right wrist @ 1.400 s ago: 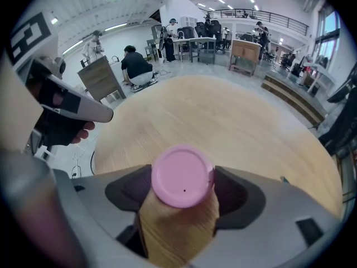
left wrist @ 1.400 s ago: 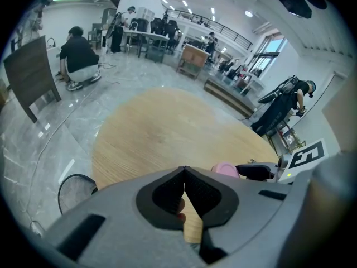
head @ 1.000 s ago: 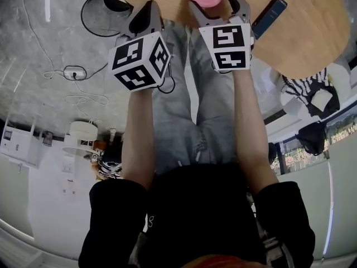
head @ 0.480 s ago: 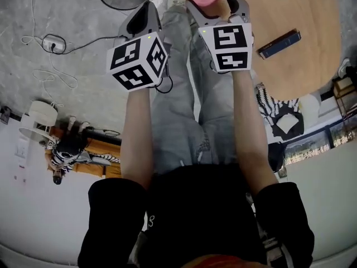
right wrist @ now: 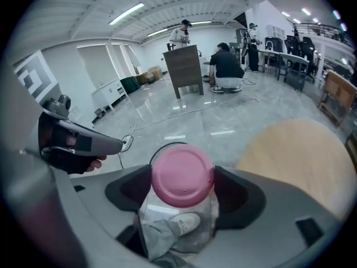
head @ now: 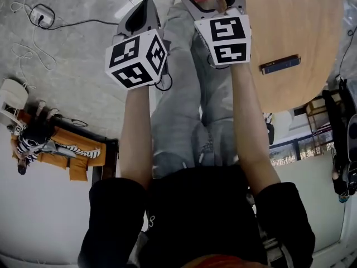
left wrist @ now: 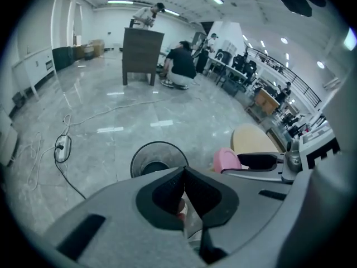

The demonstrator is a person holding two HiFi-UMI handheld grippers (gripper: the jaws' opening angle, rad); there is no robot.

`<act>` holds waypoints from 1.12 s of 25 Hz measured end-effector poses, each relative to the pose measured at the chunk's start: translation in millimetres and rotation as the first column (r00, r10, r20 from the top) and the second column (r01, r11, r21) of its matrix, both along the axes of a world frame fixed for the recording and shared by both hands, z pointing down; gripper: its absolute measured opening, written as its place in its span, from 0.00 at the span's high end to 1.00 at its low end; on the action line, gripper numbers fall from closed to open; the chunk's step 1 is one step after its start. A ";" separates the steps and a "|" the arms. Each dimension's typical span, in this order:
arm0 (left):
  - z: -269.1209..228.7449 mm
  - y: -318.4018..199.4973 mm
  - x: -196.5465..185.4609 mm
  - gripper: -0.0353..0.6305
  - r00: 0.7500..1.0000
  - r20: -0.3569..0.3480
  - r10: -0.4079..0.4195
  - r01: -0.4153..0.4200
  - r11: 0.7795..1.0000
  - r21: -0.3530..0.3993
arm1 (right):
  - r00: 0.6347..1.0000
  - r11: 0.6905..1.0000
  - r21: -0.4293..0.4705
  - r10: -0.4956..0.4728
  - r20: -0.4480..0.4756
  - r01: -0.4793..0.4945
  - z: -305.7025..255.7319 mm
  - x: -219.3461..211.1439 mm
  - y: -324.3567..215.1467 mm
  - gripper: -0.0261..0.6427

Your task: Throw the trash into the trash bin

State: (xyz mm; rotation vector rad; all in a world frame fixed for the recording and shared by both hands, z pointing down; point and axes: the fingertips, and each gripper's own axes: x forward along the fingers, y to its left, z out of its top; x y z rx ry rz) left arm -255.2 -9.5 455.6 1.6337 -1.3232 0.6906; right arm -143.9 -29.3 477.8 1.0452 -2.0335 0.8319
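Marble floor [head: 72,60], wooden table [head: 290,27], trash bin [left wrist: 144,156]

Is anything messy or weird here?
A little. A power strip and its loose cable sprawl over the floor beside the trash bin. The right gripper grips a pink-lidded bottle. Nothing looks spilled or broken.

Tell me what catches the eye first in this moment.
A clear pink-lidded bottle sits clamped between the fingers of the right gripper, held out in front of the person. Beyond it on the floor stands a round black trash bin. The left gripper is shut and empty.
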 end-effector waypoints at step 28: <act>96.8 24.5 -63.5 0.94 0.987 0.019 -0.158 0.159 0.986 -0.051 | 0.997 0.995 -0.073 -0.058 0.050 0.061 131.7 -73.5 -2.8 0.50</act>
